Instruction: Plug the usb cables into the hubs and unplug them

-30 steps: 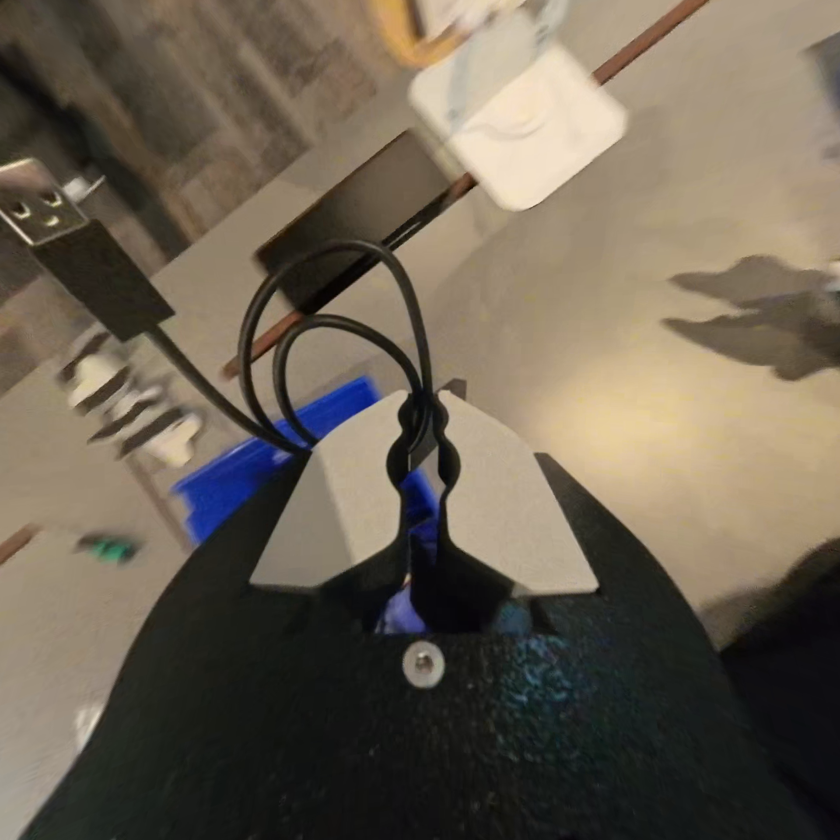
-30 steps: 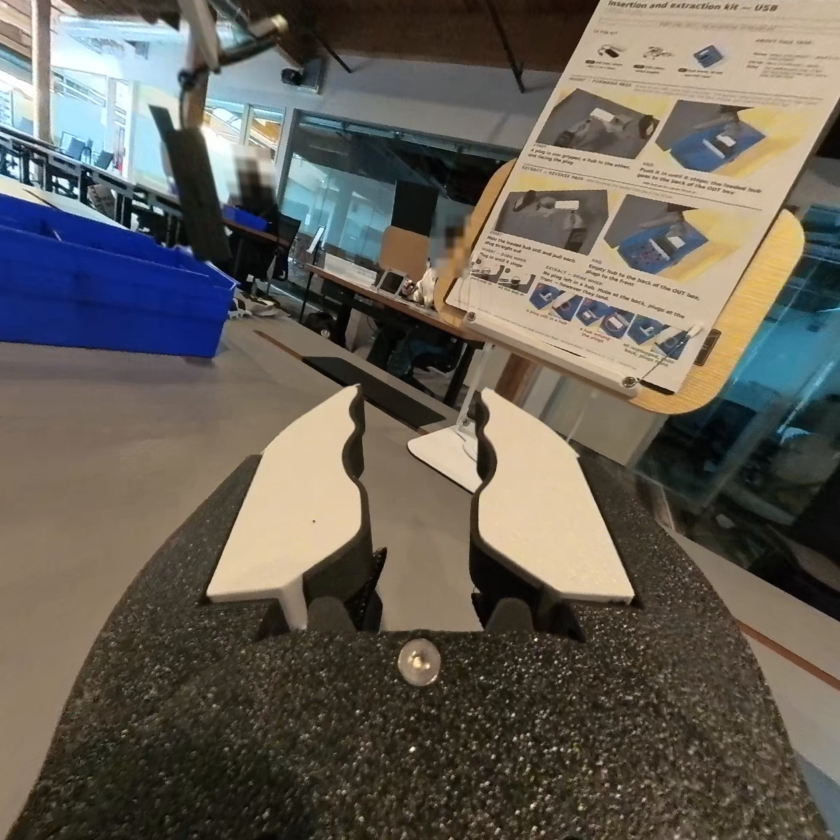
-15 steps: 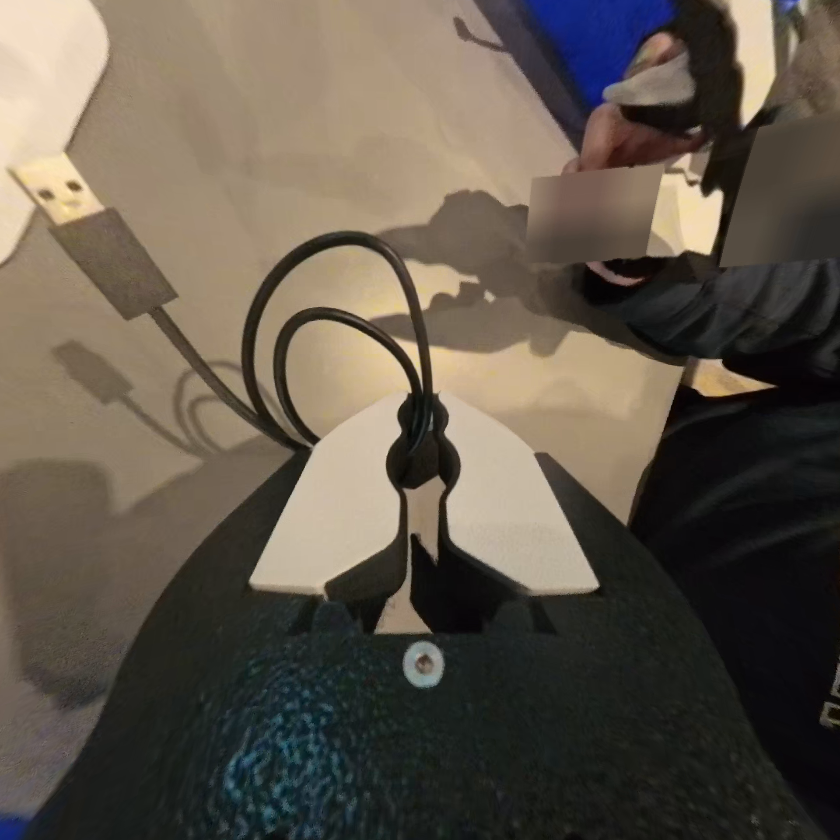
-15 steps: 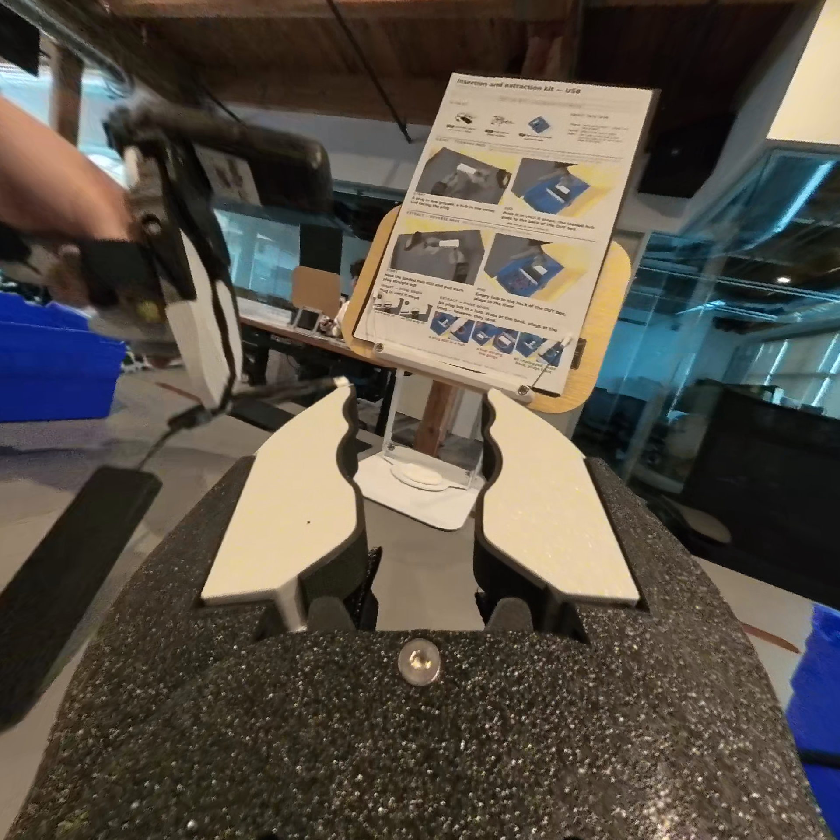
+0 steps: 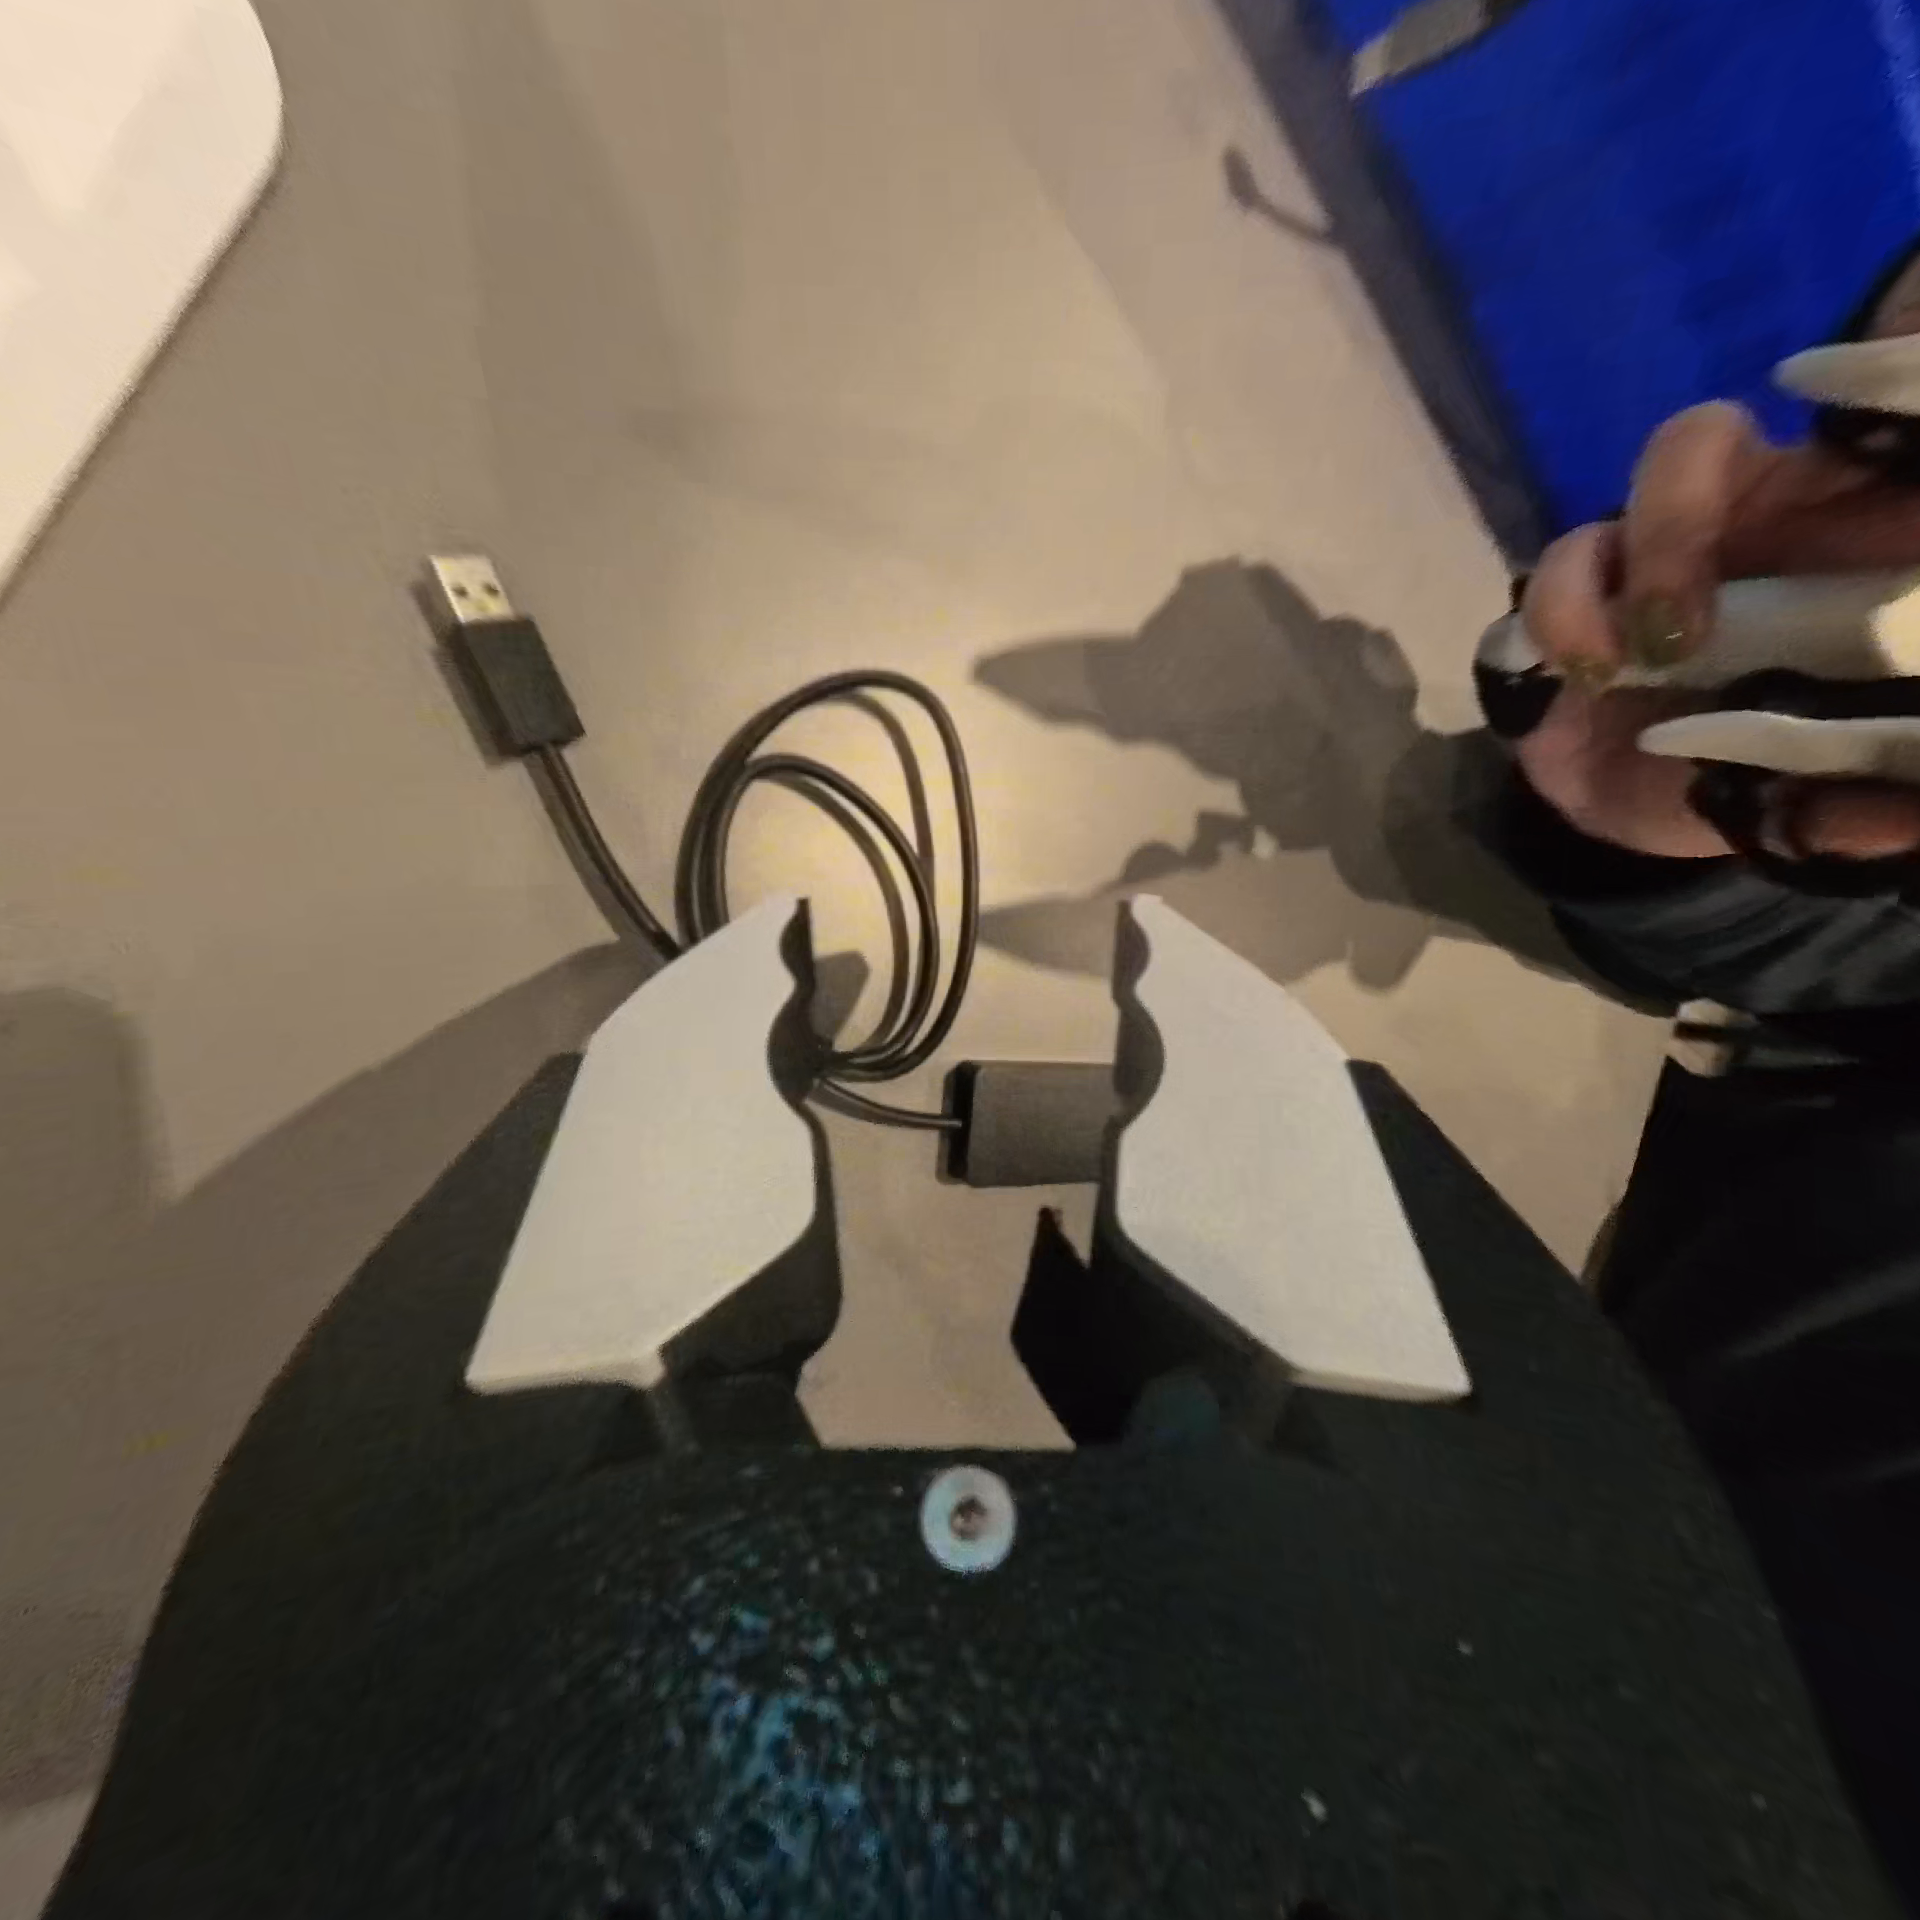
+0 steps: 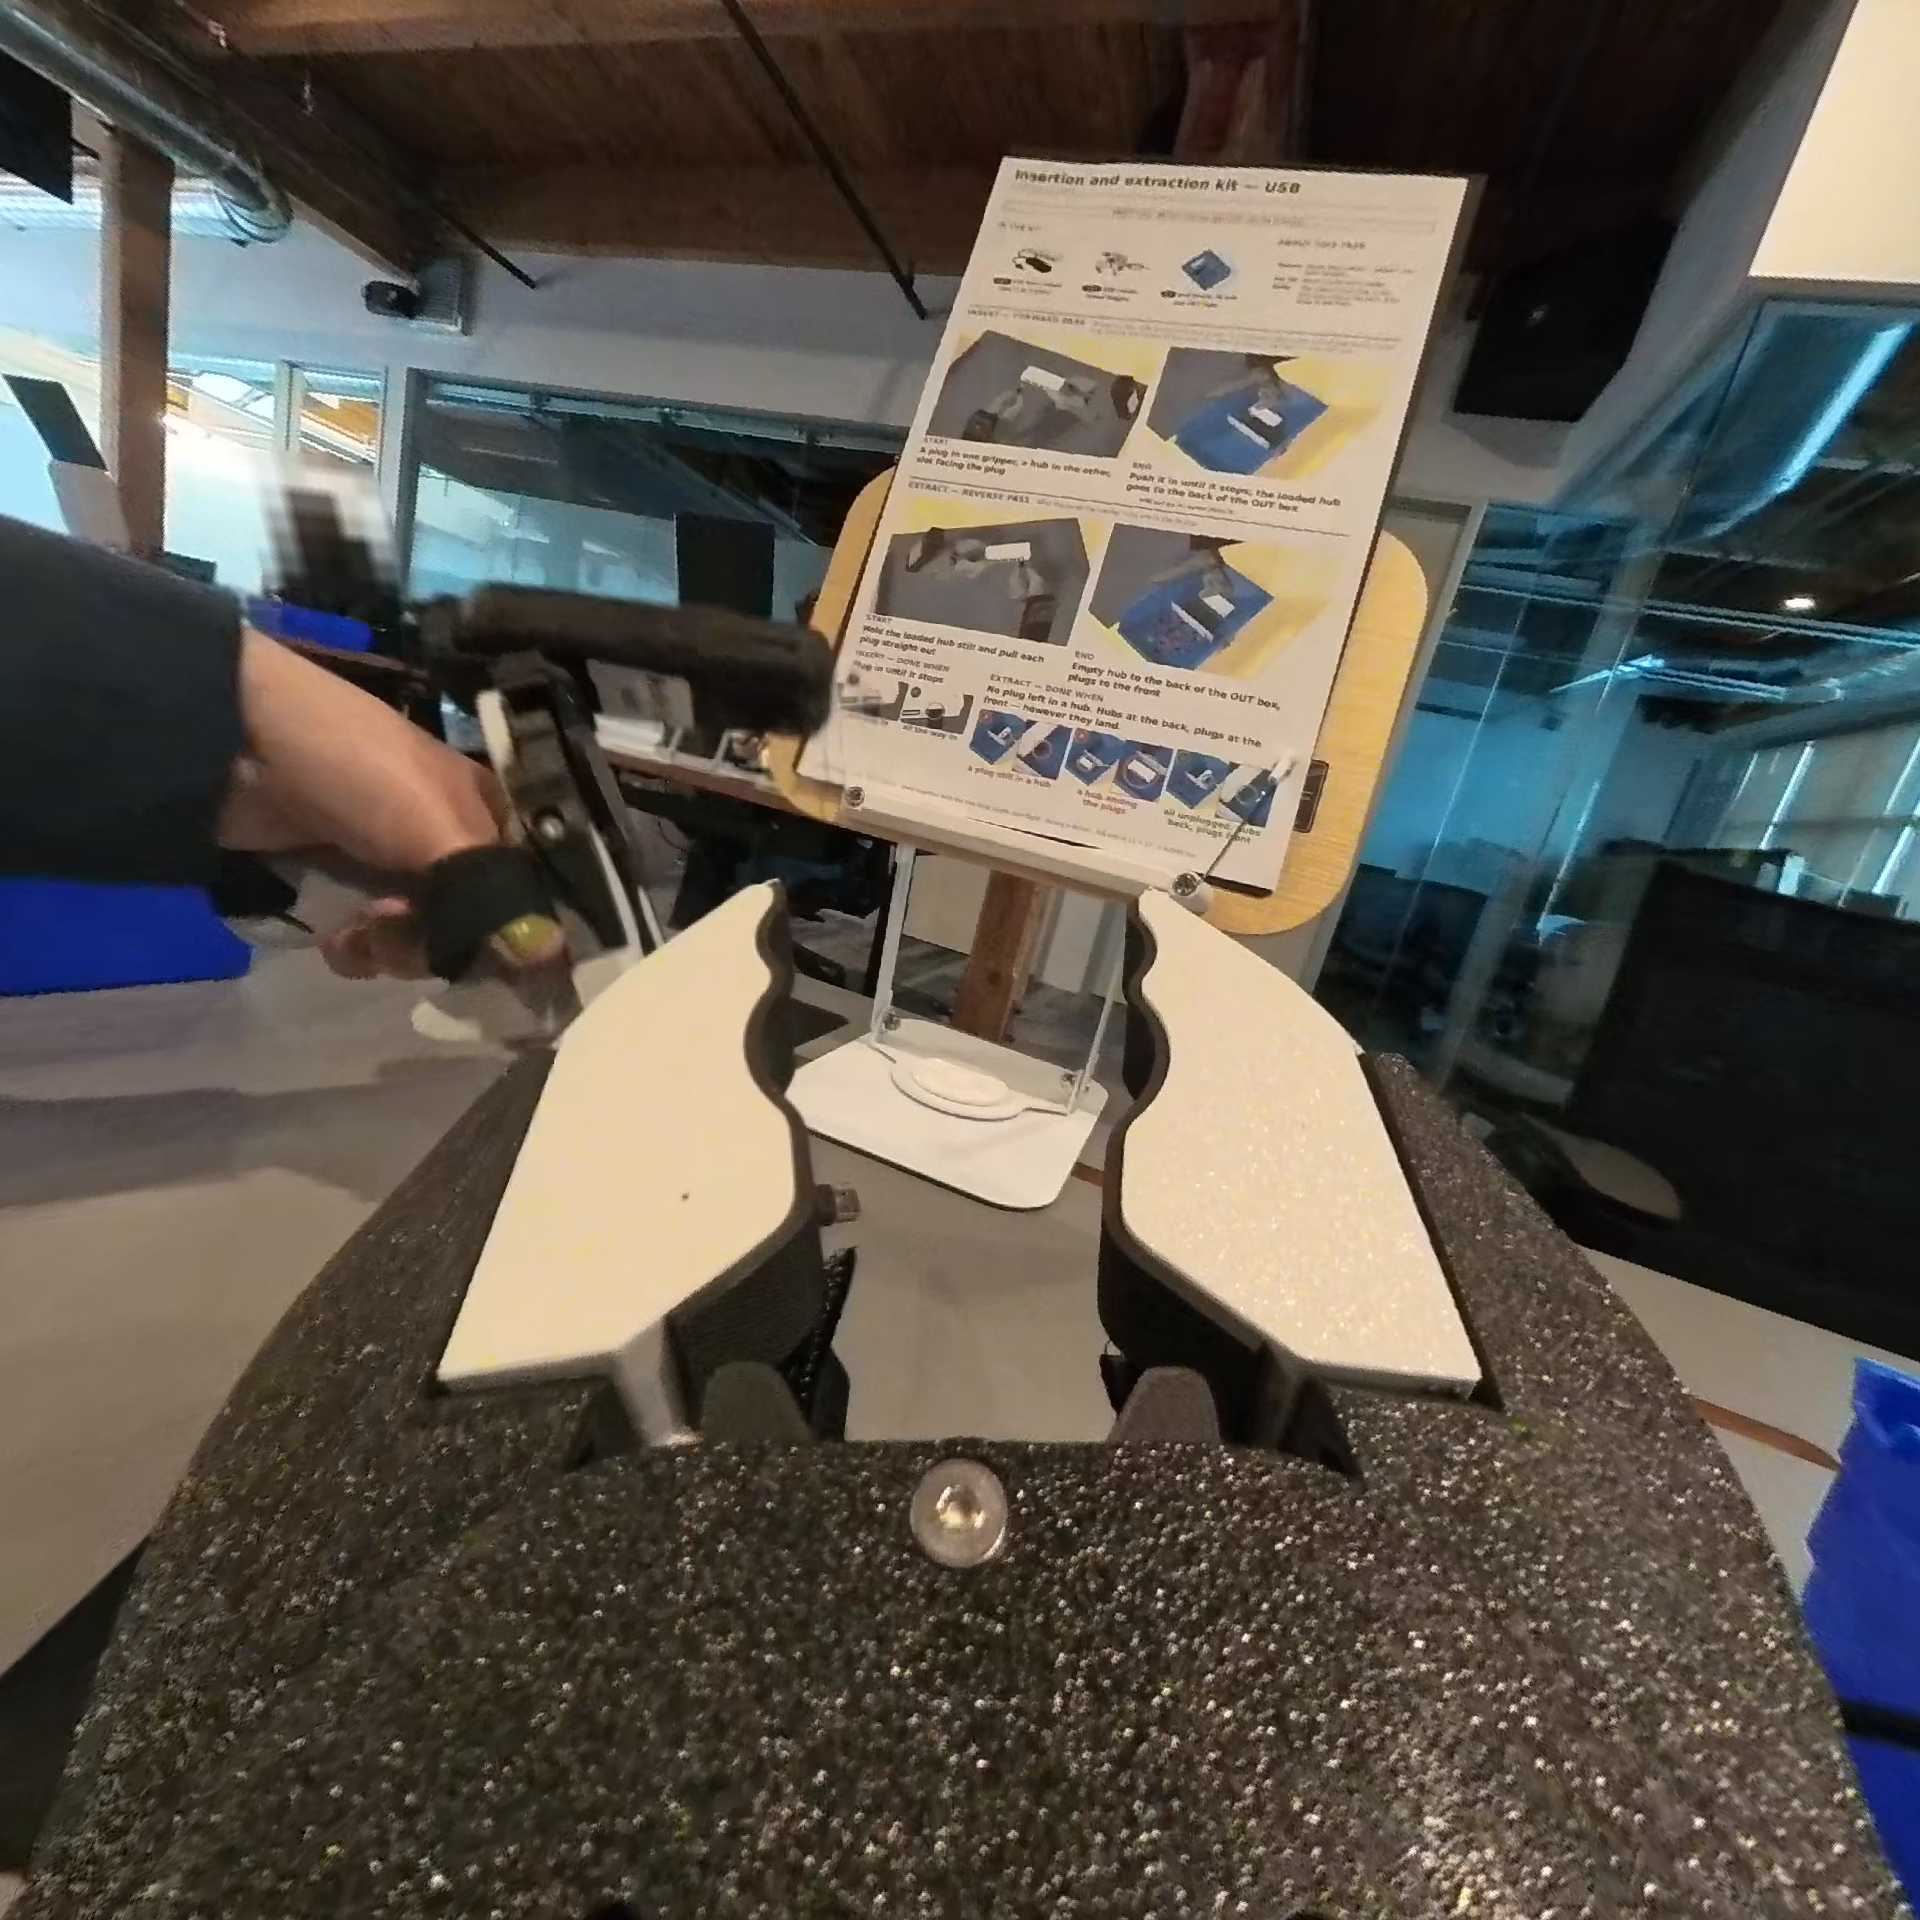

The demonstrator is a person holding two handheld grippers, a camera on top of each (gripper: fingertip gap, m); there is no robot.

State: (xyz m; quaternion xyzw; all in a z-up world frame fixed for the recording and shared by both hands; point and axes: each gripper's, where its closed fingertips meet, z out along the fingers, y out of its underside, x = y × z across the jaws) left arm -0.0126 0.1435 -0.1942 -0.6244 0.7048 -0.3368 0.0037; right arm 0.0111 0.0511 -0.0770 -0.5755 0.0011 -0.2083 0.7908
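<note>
Left hand-held gripper [image 5: 961, 914] hangs over the grey counter [image 5: 727, 416] with its white fingers apart and nothing clamped between them, and there's the black coiled USB cable [image 5: 831, 831] lying loose on the counter right at its fingertips. Its loops sit between the fingers and just ahead of them, brushing the inner edge of the left finger, while the silver-tipped USB plug [image 5: 499, 649] points away up and to the left, and the small dark connector block [image 5: 1023, 1122] at the other end rests against the inside of the right finger. By the look of it this is the put-down or pick-up stage for a cable, with no hub to be seen in either view. The next move probably calls for a hold on the plug body itself, not the slack coil, so it can be lined up with a port. The right hand-held gripper [image 6: 951, 914] is held up off the counter, fingers spread wide and empty, facing a printed instruction sheet on a wooden stand [image 6: 1143, 520], with a blue plastic bin [image 5: 1662, 208] near.
</note>
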